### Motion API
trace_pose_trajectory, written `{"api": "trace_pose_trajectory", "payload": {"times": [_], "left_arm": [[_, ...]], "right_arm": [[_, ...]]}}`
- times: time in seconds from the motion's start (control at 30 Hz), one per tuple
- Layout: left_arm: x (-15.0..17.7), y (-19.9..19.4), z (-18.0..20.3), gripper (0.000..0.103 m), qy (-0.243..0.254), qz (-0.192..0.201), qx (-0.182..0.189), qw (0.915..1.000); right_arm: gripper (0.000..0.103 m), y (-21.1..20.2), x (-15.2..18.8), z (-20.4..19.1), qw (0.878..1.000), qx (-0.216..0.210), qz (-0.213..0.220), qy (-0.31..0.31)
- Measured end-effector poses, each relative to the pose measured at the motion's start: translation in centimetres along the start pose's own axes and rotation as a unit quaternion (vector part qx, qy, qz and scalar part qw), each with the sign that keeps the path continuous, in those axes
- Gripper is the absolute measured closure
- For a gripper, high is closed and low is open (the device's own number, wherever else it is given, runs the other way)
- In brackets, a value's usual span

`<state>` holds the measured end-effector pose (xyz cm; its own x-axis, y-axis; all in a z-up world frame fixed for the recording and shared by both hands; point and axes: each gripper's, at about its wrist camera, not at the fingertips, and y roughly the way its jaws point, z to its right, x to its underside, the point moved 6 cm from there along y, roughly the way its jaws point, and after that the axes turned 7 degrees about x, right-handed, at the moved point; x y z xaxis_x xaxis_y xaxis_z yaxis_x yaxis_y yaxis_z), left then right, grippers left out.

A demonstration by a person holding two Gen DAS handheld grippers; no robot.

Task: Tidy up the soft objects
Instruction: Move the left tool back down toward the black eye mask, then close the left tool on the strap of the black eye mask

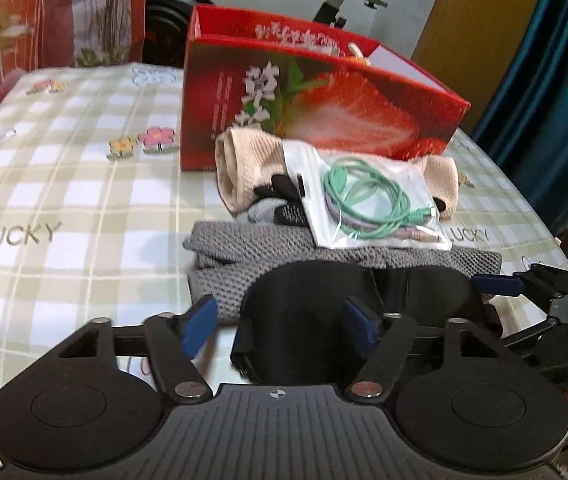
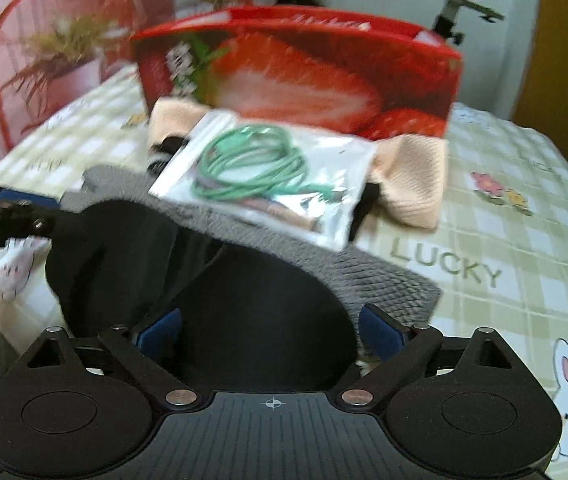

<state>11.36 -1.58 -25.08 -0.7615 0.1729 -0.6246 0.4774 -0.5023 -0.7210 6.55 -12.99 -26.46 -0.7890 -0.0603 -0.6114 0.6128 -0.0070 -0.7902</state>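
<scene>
Both grippers spread wide over a black eye mask

Left gripper and right gripper each straddle the black eye mask (jaws apart, pads not pressing), lying on grey knit cloth before the strawberry box.

The left tool sits low over the worktop, its blue-padded fingers spread apart around one cup of a black eye mask. The mask lies on a grey knitted cloth. Beyond, a clear zip bag of green coiled cable rests on a beige knitted piece, just in front of an open red strawberry-printed box. The right tool reaches in from the right edge.
</scene>
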Motion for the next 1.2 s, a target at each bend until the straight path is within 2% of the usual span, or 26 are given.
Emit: {"api": "trace_pose_trajectory", "payload": {"times": [0.13,0.47,0.8,0.87,1.0,1.07,1.2], "left_arm": [[0.5,0.7,-0.3,0.049,-0.015,-0.009,0.009,0.9998],[0.8,1.0,-1.6,0.051,-0.039,-0.002,-0.002,0.9992],[1.0,1.4,-1.2,0.051,-0.024,-0.004,-0.008,0.9997],[1.0,1.3,-1.3,0.051,-0.026,-0.004,-0.006,0.9996],[0.9,1.4,-1.5,0.051,-0.028,-0.005,-0.005,0.9996],[0.9,1.4,-1.5,0.051,-0.028,-0.005,-0.005,0.9996],[0.9,1.4,-1.5,0.051,-0.029,-0.006,-0.004,0.9996]], "right_arm": [[0.003,0.5,-0.2,-0.6,1.0,0.003,0.004,-0.019],[0.003,2.6,-2.6,-0.8,0.999,-0.003,0.016,-0.038],[0.003,2.2,-2.6,-0.4,0.999,-0.006,0.039,-0.012],[0.007,1.5,-2.5,-0.1,0.999,-0.006,0.049,-0.003],[0.008,0.3,-2.1,0.6,0.998,-0.005,0.064,0.022],[0.014,-0.1,-1.8,1.0,0.997,-0.007,0.066,0.033],[0.019,-0.5,-1.5,1.4,0.997,0.0,0.069,0.044]]}}
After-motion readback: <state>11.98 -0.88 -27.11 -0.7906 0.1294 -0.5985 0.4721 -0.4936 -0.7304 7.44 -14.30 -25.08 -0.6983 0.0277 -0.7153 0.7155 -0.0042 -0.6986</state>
